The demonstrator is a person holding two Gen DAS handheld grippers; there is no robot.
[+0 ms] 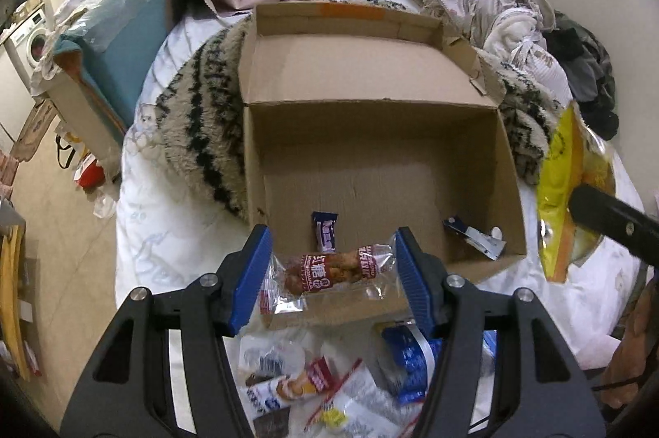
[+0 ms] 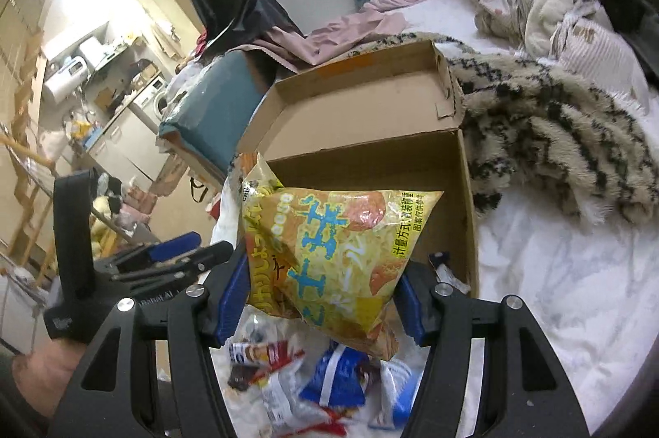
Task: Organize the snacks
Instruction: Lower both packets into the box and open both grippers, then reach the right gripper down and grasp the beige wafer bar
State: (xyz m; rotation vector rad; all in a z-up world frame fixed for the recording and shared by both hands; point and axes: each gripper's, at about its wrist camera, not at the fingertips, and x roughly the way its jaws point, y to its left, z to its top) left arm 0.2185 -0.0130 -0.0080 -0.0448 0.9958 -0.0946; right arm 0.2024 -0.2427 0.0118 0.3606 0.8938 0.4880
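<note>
While both snacks hang over the box [image 1: 370, 166], little is packed yet; the left gripper [image 1: 331, 273] clenches a red-labelled bar [image 1: 329, 271] above the near wall, and the right gripper [image 2: 321, 298] grasps a yellow bag [image 2: 329, 256] by the right side; two small packets [image 1: 325, 230] lie on the box floor; a heap of snacks [image 1: 329, 376] waits on the bed [image 1: 164, 240] nearer, so most sorting is left, I judge.
</note>
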